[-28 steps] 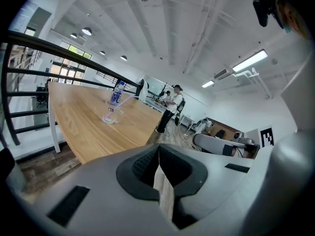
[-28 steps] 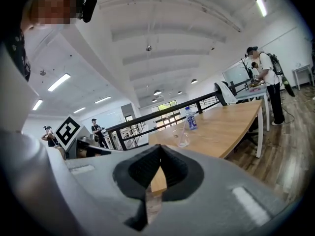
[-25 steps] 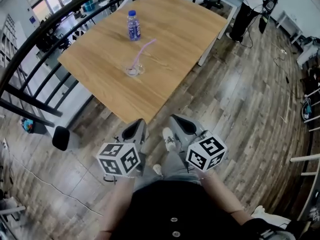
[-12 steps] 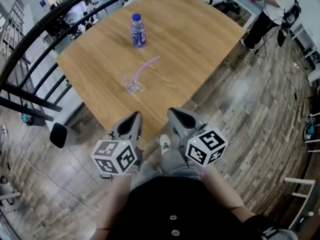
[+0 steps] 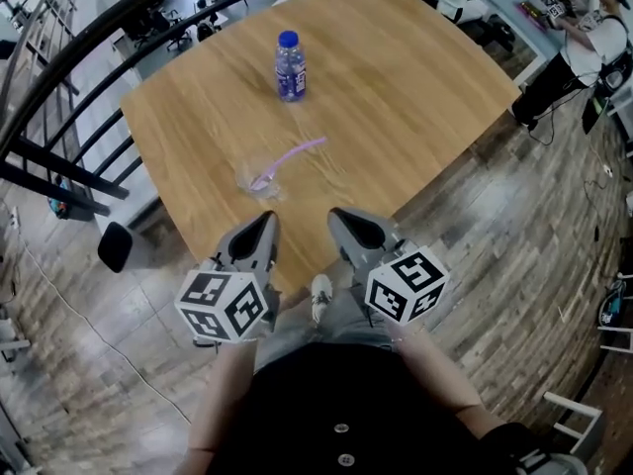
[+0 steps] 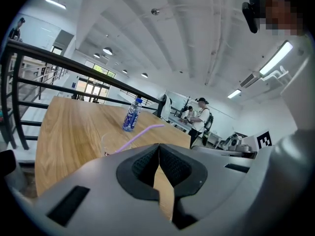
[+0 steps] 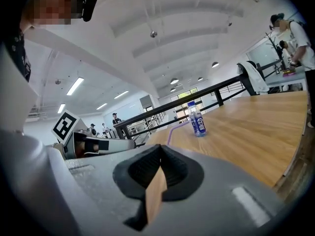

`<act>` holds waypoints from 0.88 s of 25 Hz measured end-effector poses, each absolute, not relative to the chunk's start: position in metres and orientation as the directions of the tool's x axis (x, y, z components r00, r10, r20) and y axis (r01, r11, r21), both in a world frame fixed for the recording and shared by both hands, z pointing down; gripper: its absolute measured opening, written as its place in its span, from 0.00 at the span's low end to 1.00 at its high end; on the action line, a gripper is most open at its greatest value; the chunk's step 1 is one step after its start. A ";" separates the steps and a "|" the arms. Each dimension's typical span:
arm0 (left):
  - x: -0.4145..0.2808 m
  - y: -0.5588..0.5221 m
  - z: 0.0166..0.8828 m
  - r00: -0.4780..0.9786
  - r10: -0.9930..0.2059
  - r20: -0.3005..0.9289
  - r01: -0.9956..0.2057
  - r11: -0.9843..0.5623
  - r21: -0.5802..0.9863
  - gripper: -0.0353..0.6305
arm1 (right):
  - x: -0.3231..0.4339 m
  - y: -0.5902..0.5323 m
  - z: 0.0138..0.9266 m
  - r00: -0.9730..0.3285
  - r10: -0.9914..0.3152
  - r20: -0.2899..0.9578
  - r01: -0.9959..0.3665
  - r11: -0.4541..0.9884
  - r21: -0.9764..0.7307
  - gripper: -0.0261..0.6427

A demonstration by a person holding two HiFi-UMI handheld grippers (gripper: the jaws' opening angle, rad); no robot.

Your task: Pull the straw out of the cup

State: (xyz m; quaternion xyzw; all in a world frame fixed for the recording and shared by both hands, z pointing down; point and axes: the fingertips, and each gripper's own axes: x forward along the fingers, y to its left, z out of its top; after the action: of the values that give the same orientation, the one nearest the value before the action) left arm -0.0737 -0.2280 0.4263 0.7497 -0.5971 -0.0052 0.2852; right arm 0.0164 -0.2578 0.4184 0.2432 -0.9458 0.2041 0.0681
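No legible text; bottle [image 5: 290, 65] label print too small to read.

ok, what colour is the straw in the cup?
A light purple bendy plastic straw; clearest in the head view.

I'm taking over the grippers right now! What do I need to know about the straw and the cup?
Left gripper: shut, empty, by the table's near edge.
Right gripper: shut, empty, beside the left one.
Things: the clear cup stands on the wooden table ahead of both grippers, with the purple straw leaning in it. A bottle stands further back.
Done: nothing yet; the straw is in the cup.
Left: open a gripper, grip the straw, pull it out; probably steady the cup with the other.
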 end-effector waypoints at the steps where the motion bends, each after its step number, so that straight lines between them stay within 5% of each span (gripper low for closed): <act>1: -0.074 -0.232 0.426 0.279 -0.903 0.326 -0.892 -0.118 0.436 0.08 | 0.016 -0.262 0.420 -0.877 -0.422 0.230 -0.479 0.802 -0.357 0.04; 22: -0.085 -0.253 0.430 0.178 -0.929 0.326 -0.897 -0.017 0.441 0.08 | 0.013 -0.284 0.436 -0.899 -0.352 0.261 -0.431 0.816 -0.384 0.04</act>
State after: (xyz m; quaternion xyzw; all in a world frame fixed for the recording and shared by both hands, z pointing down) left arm -0.0849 -0.2533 0.4297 0.7126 -0.6405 -0.0275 0.2849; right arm 0.0130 -0.2838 0.4356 0.2065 -0.9487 0.2220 0.0894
